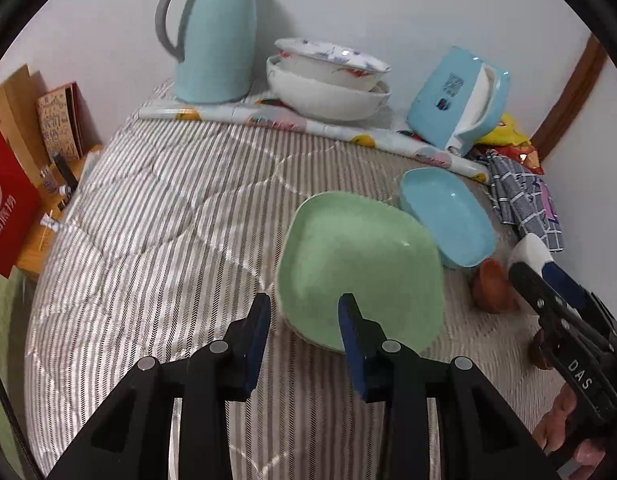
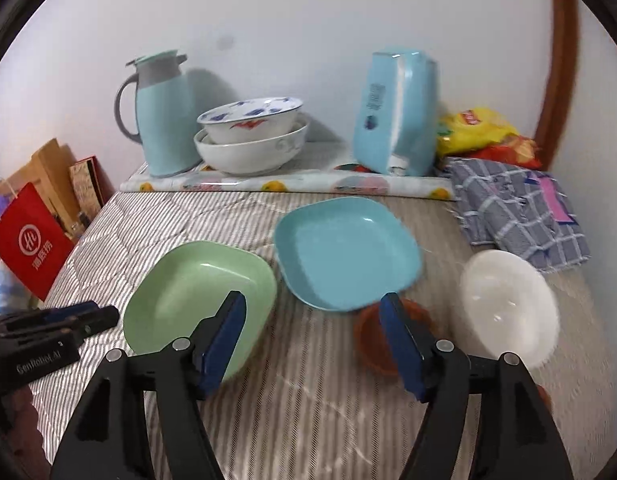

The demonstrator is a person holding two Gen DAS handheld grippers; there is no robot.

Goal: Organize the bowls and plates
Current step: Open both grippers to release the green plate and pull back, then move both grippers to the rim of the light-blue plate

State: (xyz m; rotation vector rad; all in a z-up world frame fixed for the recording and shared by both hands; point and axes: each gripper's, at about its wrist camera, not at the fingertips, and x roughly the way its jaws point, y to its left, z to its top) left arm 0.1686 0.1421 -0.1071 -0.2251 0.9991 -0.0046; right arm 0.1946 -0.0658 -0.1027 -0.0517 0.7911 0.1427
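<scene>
A green square plate [image 1: 360, 260] [image 2: 196, 292] lies on the striped cloth. A blue square plate [image 1: 448, 216] [image 2: 344, 252] lies beside it on its right, its near edge over a small brown bowl [image 2: 372, 344] [image 1: 492, 284]. A white bowl [image 2: 508, 308] sits at the right. Two white patterned bowls [image 1: 328, 80] [image 2: 252, 136] are stacked at the back. My left gripper [image 1: 304, 304] is open, its fingers at the green plate's near edge. My right gripper [image 2: 312, 304] is open and empty, just before the blue plate.
A teal thermos jug [image 1: 216, 36] [image 2: 160, 112] and a blue box [image 1: 460, 96] [image 2: 396, 112] stand at the back on a patterned mat. A checked cloth [image 2: 516, 208] and yellow snack bags [image 2: 476, 128] lie at the right. A red bag [image 1: 8, 200] stands left, off the table edge.
</scene>
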